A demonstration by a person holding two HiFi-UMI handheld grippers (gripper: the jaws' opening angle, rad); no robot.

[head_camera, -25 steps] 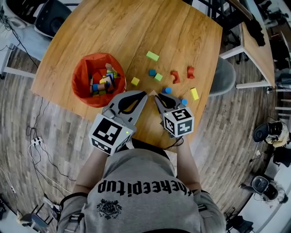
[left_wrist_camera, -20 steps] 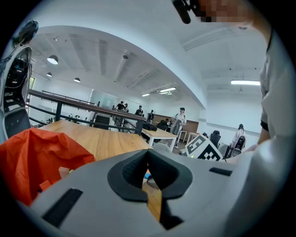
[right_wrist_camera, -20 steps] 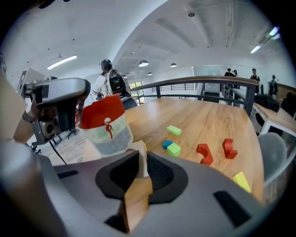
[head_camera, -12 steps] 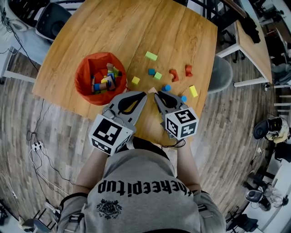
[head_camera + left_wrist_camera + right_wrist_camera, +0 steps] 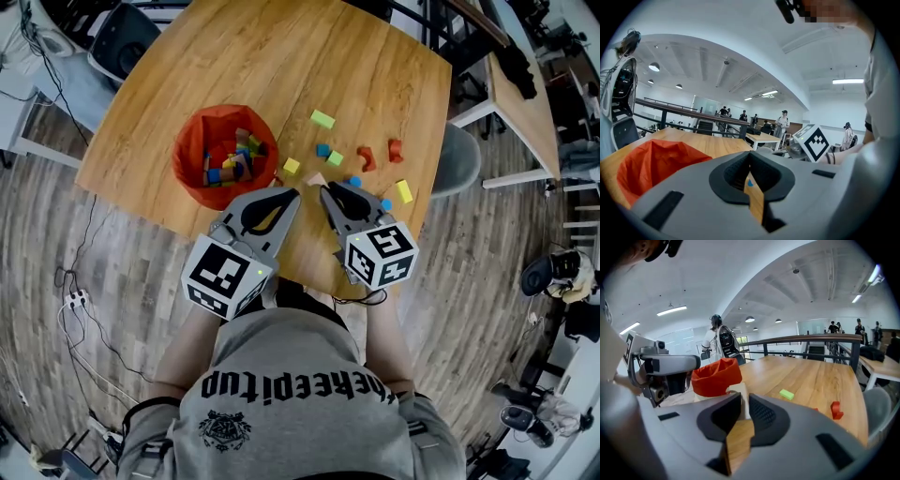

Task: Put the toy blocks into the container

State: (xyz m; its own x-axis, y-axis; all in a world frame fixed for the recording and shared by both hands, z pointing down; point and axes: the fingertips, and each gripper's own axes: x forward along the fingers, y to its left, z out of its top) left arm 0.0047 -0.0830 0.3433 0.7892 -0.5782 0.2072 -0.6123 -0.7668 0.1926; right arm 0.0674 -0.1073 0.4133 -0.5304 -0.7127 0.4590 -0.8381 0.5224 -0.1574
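Near the table's (image 5: 375, 75) front edge, your right gripper (image 5: 323, 190) pinches a pale block (image 5: 739, 399), likely light and stiff, by its flat sides; left gripper (image 5: 294, 193) pressed together, empty.

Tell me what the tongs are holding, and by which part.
Right tongs pinch a pale triangular wooden block by its near end, the rest poking past the tips. Left tongs are shut, empty.

From overhead we look steeply down on the table (image 5: 281, 56); both gripper views skim low across it, sharing the orange container (image 5: 192, 173)
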